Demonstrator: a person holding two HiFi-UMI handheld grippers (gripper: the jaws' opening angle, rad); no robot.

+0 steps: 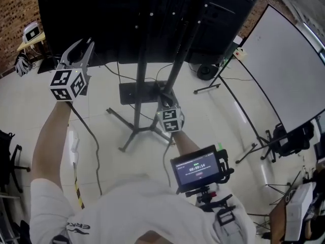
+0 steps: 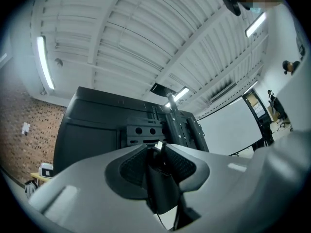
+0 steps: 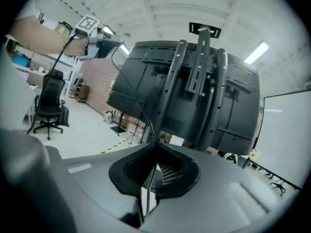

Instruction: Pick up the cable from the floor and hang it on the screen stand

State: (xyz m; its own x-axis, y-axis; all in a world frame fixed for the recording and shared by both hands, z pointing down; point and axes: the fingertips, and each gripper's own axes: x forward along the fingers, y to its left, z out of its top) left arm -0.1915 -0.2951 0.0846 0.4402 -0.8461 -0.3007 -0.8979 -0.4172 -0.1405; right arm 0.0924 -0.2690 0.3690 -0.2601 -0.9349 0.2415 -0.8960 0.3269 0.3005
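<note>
- Pickup judged done: cable raised off floor, held by 2 grippers.
- Left gripper, 10 o'clock: clamped on cable's thick end.
- Right gripper, centre: pinched on thin strand.
- Hanging on screen stand, 12 o'clock: not yet done.

The thin black cable is showing up dark against the glossy off-white floor. The big flat black screen and its black metal pole stand are both looking matte. The left gripper and right gripper are looking pale grey, each wearing a cube of black-and-white square markers, with dark ribbed jaws. A red-brown brick wall is peeking in left, a plain white board is sitting right, and yellow-and-black striped tape is crossing the floor.
</note>
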